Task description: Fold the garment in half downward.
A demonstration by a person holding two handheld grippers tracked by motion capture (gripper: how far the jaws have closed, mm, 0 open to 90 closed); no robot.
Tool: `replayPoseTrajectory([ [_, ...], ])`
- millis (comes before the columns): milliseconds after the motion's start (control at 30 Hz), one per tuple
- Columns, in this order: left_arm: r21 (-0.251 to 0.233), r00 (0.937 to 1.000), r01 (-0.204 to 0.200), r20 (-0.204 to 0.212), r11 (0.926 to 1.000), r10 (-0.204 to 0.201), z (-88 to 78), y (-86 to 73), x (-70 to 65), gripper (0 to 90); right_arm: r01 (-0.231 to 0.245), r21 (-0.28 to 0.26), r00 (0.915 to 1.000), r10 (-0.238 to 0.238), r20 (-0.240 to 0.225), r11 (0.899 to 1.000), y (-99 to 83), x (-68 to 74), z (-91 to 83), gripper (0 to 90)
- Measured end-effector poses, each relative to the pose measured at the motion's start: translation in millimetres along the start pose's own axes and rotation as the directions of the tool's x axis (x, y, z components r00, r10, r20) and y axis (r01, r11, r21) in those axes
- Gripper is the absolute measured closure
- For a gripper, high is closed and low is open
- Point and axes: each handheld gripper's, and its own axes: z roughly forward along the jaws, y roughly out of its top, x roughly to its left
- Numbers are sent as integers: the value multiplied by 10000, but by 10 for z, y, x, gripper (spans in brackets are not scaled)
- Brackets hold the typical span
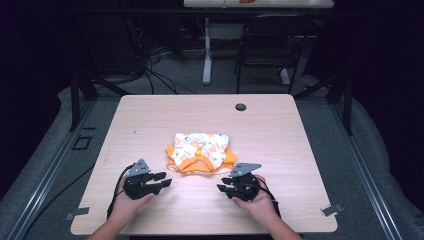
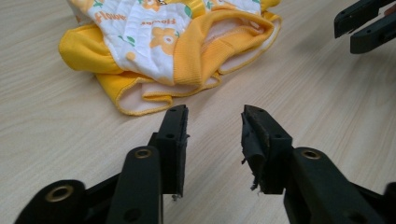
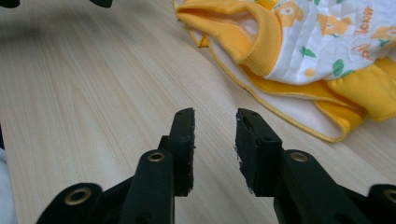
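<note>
High view: folded yellow and white garment (image 1: 201,152) with orange flower print lies at the middle of the frame, on the light wood table (image 1: 150,125). Left claw (image 1: 165,181) sits at lower left of the garment, held in a hand (image 1: 126,205) coming in from the bottom edge. Right claw (image 1: 223,189) sits at lower right of the garment, held in the other hand (image 1: 257,202). Both claws point inward toward each other, near the garment's lower edge but clear of it. Jaws of both are spread, nothing between them. Small dark round grommet (image 1: 241,107) in the table near its upper edge. Black chair (image 1: 270,42) and a white table leg (image 1: 207,50) at the top of the frame, behind the table.

Left gripper view: left claw (image 2: 215,123) at the bottom centre, jaws spread wide, bare table between them. Garment (image 2: 173,46) fills the upper left to upper middle, its yellow ribbed band and pale lining facing the camera, hem just beyond the jaw tips, not touching. Right claw (image 2: 366,25) shows in the upper right corner, jaws apart.

Right gripper view: right claw (image 3: 215,126) at the bottom centre, jaws spread, bare table between them. Garment (image 3: 303,56) takes the upper right, yellow ribbed band open toward the camera, pale hem lying close to the right of the jaws, apart from them.
</note>
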Motion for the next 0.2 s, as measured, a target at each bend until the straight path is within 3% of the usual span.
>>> replayPoseTrajectory([
  [67, -13, 9999, -68, -158, 10000, 68, 8, -8, 11, 544, -75, -29, 9999, 75, 128, 10000, -22, 5, 16, 621],
  [200, 203, 9990, -228, -379, 9995, 236, 39, -42, 22, 514, 263, 39, 9982, -265, 535, 9996, -42, 35, 47, 537],
])
